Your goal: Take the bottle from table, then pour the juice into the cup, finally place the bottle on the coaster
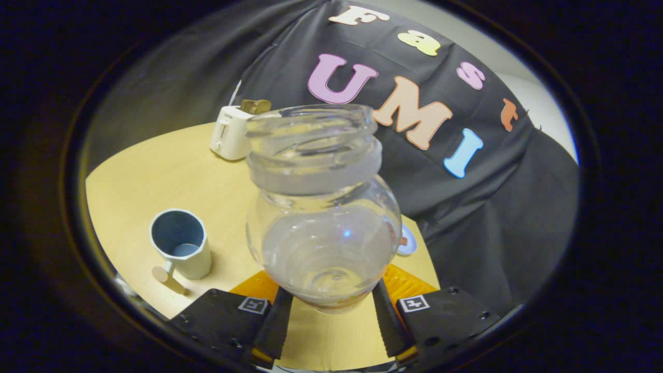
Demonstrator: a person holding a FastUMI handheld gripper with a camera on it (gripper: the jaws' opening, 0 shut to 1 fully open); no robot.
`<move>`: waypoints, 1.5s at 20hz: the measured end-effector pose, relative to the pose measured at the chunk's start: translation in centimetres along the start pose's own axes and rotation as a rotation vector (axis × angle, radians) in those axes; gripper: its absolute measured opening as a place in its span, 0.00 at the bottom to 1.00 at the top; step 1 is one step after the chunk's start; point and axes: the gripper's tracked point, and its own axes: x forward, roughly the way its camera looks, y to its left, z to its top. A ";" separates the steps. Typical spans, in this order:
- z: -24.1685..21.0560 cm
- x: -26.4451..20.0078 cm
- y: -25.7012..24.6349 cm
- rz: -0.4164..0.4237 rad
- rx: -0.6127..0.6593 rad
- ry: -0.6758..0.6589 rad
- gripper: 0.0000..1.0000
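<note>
Gripper view: the fingers (331, 321) are clenched on the bottle (323, 217), one pressing each side of its lower body, so it sits between them and rises ahead of the camera. It is clear, uncapped, with a wide threaded mouth at the top, and it looks lifted off the counter (155, 171), though its base is hard to make out against the surface. The liquid inside is pale and hard to gauge; it seems to fill the lower part only. The whole scene leans, so the bottle may already be tipped a little.

Off to the fingers' left, near but apart from the bottle, stands the cup (181, 248), open and upright, a short stick (168, 280) lying just beside its foot. Behind the bottle's right shoulder a small round disc peeks out, probably the coaster (406, 241). A toaster (231, 133) sits at the far end of the counter.

My reading is that the grasp is done and the carry to the cup comes next. The grip is low on a smooth, rounded body, so tilting could let the bottle swivel or slip. With such a wide mouth, a quick tip may overshoot the cup's narrow rim, and swinging in low could knock the cup over.
</note>
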 end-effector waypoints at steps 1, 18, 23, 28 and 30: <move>0.3 -0.1 0.2 -0.022 -0.042 -0.003 0.76; 1.3 0.2 -0.4 -0.268 -0.421 0.041 0.76; 0.8 0.5 -0.3 -0.282 -0.518 0.043 0.76; 0.3 0.5 0.1 -0.281 -0.630 0.040 0.76; 0.2 0.7 0.2 -0.281 -0.672 0.036 0.76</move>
